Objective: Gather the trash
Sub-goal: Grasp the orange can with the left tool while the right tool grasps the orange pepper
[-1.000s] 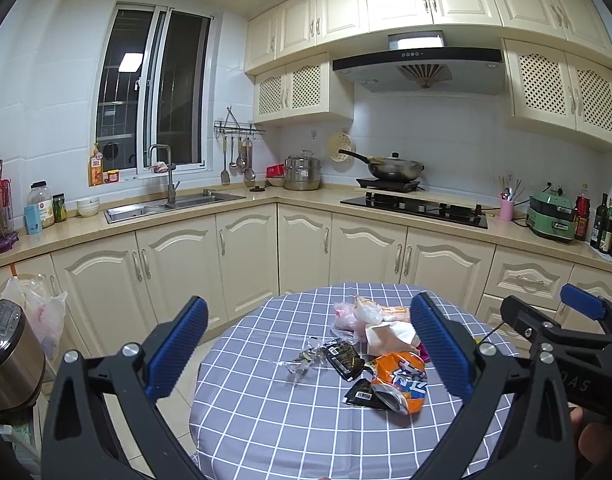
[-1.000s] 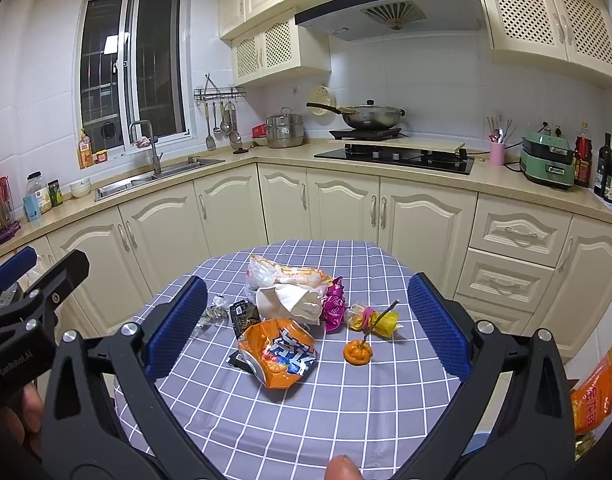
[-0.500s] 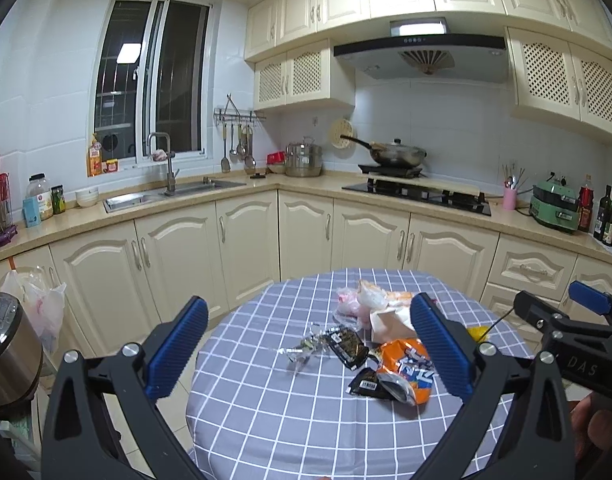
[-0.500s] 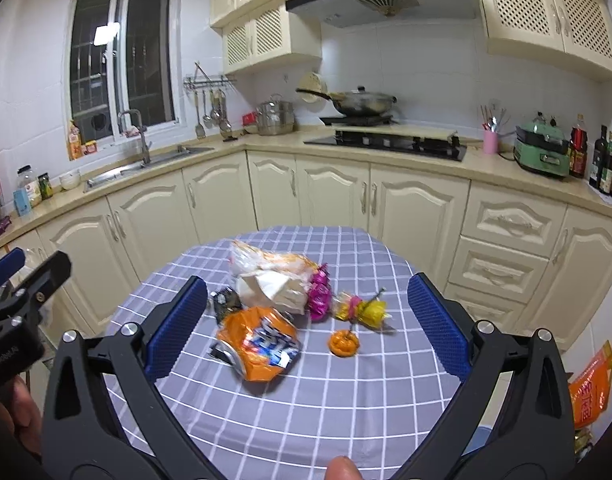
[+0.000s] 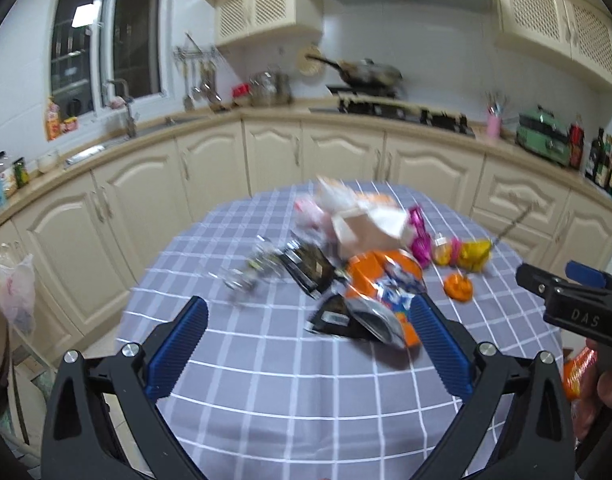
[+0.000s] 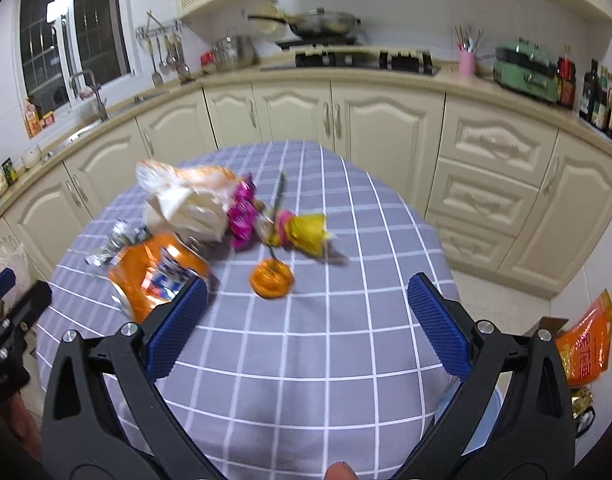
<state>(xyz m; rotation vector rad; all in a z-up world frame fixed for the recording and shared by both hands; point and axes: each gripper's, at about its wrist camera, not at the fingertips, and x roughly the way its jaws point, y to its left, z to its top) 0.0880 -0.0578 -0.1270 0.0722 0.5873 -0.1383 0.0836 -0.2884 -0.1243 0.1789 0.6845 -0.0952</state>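
Both wrist views look forward and down, close over the same round table [image 5: 265, 380] (left view from its left).

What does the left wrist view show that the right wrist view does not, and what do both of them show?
Only the left wrist view shows the black wrapper and the small dark packet on the table, beside the orange chip bag.

Only the right wrist view shows the orange packet low at the right, off the table.

Both show the chip bag, the white paper bag, the magenta wrapper, the yellow wrapper and the small orange peel. Both grippers, left and right, are open and empty.
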